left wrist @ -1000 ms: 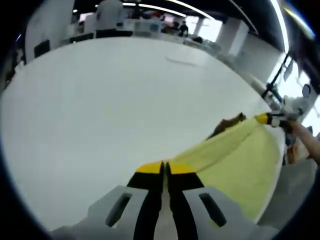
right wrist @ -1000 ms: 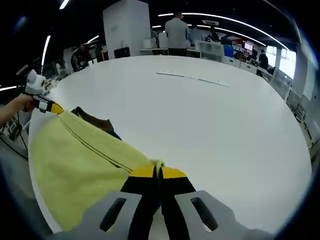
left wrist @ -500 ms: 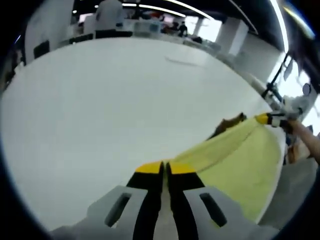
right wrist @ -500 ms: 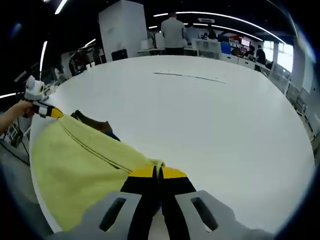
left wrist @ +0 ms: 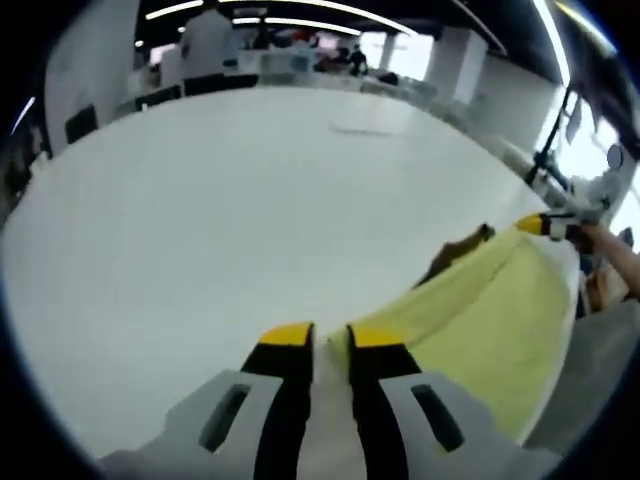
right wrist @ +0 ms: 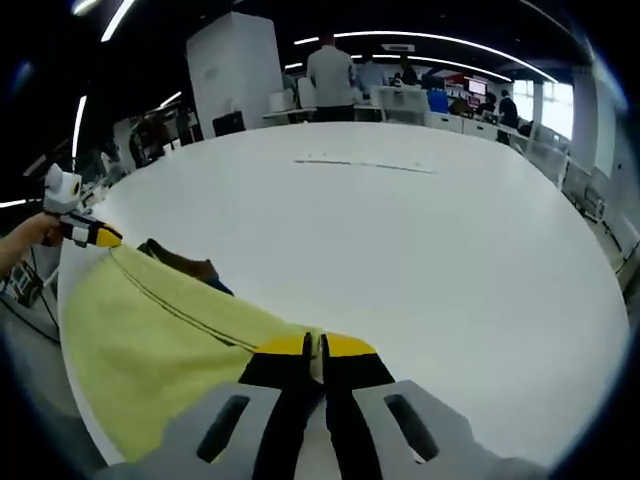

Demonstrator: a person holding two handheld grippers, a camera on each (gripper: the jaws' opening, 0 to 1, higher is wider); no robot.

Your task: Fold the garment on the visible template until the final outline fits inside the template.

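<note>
Your right claw is clenched on a corner of the yellow garment. Your left claw has its jaws parted, with cloth just beside its right jaw, so released. The garment stretches between the claws along the near edge of the table. No fold seen yet; all folding left. A thin strip lies far ahead of the right claw, perhaps the template. A brown object pokes out beyond the garment's far edge.
</note>
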